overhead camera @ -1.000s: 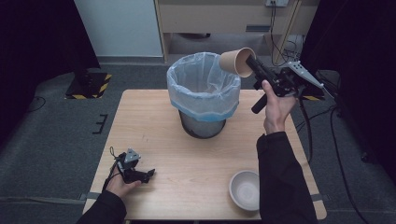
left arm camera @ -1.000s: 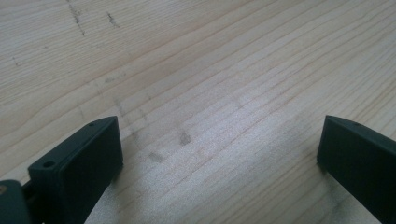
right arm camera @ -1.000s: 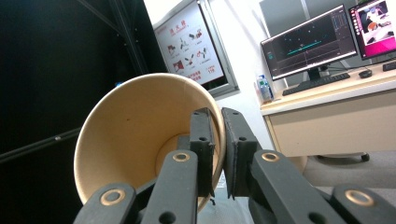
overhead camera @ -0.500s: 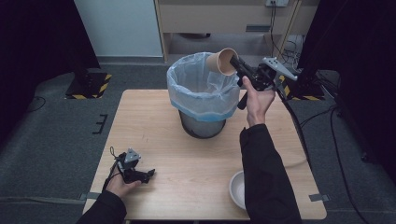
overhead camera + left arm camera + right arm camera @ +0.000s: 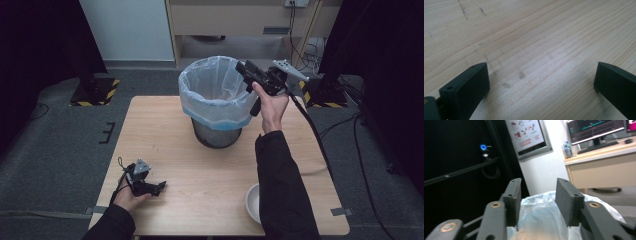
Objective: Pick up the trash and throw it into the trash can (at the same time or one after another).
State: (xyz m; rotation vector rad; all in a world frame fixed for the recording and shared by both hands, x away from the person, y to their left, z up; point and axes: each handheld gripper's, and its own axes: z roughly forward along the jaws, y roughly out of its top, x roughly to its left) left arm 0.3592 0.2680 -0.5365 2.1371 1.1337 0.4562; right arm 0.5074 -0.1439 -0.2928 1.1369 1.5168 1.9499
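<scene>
A grey bin with a pale blue liner (image 5: 215,100) stands at the back middle of the wooden table (image 5: 165,130). My right gripper (image 5: 241,66) hangs over the bin's right rim, pointing left, open with nothing between its jaws. In the right gripper view the open gripper (image 5: 537,187) looks across the crinkled liner (image 5: 541,217) just below it. My left gripper (image 5: 159,187) rests on the table near the front left corner. It stands wide open (image 5: 541,75) over bare wood (image 5: 529,37).
A white bowl (image 5: 253,202) sits near the table's front right edge, partly behind the person's right sleeve. A cable (image 5: 310,130) trails from the right gripper across the table's right side. Behind the table are a cabinet and dark curtains.
The brown paper cup held in the right gripper's jaws over the bin is gone from them, and the jaws now stand open. The left gripper has not moved.
</scene>
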